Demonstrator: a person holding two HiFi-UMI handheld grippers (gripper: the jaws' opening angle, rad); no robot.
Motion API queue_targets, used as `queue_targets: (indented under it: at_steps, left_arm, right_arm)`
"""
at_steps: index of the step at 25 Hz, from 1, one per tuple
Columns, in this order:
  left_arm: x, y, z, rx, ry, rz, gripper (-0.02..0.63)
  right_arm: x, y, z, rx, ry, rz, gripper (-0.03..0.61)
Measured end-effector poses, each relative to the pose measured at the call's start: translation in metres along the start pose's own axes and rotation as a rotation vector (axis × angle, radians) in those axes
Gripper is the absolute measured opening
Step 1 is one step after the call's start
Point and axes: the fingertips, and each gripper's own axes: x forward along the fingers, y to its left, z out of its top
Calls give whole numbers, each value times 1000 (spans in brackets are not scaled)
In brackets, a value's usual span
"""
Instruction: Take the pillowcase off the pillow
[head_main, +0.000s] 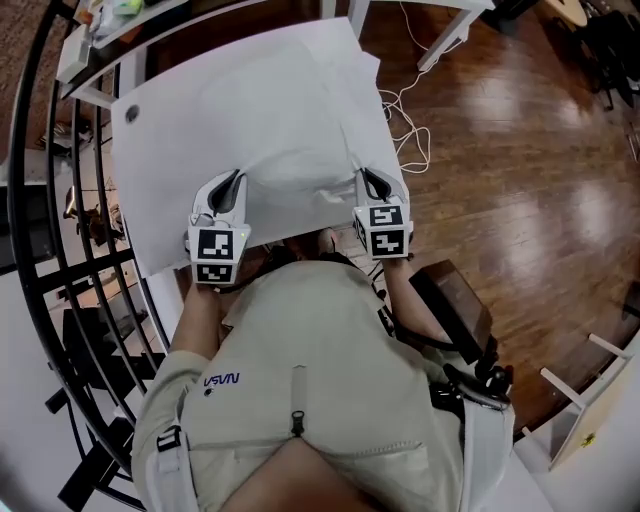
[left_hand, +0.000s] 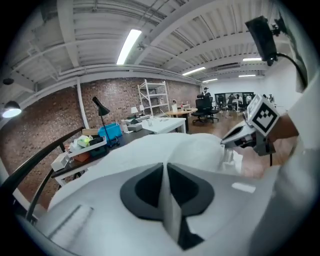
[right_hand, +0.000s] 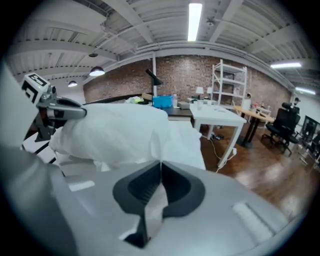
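A white pillow in its white pillowcase (head_main: 275, 125) lies on a white table (head_main: 150, 235) in front of me. My left gripper (head_main: 232, 180) bites the near edge of the pillowcase at the left. In the left gripper view its jaws (left_hand: 164, 169) stand shut with a fold of white cloth pinched between them. My right gripper (head_main: 368, 178) holds the same near edge at the right. Its own view shows the jaws (right_hand: 160, 169) shut on a strip of the cloth. The pillow bulges up between the two grippers (right_hand: 115, 132).
A black curved railing (head_main: 40, 250) runs along the left. Wooden floor with white cables (head_main: 405, 125) lies to the right, and a white table's legs (head_main: 450, 35) stand at the top. A cluttered desk (head_main: 100, 20) is at the top left. A dark bag (head_main: 455, 300) sits by my right side.
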Motion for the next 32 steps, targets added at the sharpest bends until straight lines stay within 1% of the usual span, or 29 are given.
queue_targets:
  at_steps: [2,4,6,8,13,14,16,18,19,20,21,23,24,26,28,29,30,32]
  left_arm:
    - [-6,14,13,-23,-34,36,23]
    - [-13,29,24,-54,-67,74,21]
    - [-17,38,29,-76,-84,84,21]
    - [-19,38,30,-81,-85,70,21]
    - [-12,11,15,-87,-55,-18,23]
    - [-10,5,10,-87,-44,-40,23]
    - [-4,-5,-4,-90,-8,-102,28]
    - [1,-9,-20,-94,24,-179,51]
    - [2,-9,-25,-94,25,-208,78]
    - [1,-10,-25,-94,13,-225,107]
    - [-2,-10,-19,-97,-10,-228,127]
    - [-15,-7,-3,-111,-65,-207,129]
    - [-23,-1,4,-124,-91,-184,138]
    - [-40,25,8,-157,-125,-97,155]
    - [-60,63,-3,-204,-112,12,170]
    - [-71,83,-12,-235,-94,63,172]
    - [-82,103,-22,-270,-77,114,176]
    - [-103,140,-48,-339,-42,216,194]
  right_arm:
    - [4,-18,-12,11,38,-51,8]
    - [11,-29,-33,17,111,-69,8]
    - [16,-28,-56,11,189,-46,8]
    - [21,-19,-76,-12,255,-2,8]
    - [35,22,-110,-77,380,145,8]
    - [37,28,-114,-72,393,166,9]
    - [39,38,-112,-28,395,216,23]
    - [37,47,-100,31,383,259,91]
    - [35,48,-92,51,374,272,131]
    - [31,43,-84,57,363,276,159]
    - [25,33,-74,49,346,270,163]
    - [9,10,-48,15,302,242,168]
    - [3,1,-35,-9,282,231,183]
    - [-5,-8,-11,-69,251,218,201]
    - [-8,-3,10,-149,242,222,201]
    - [-9,1,16,-201,259,237,201]
    - [-11,6,19,-262,298,260,201]
    - [-18,9,13,-395,431,295,201]
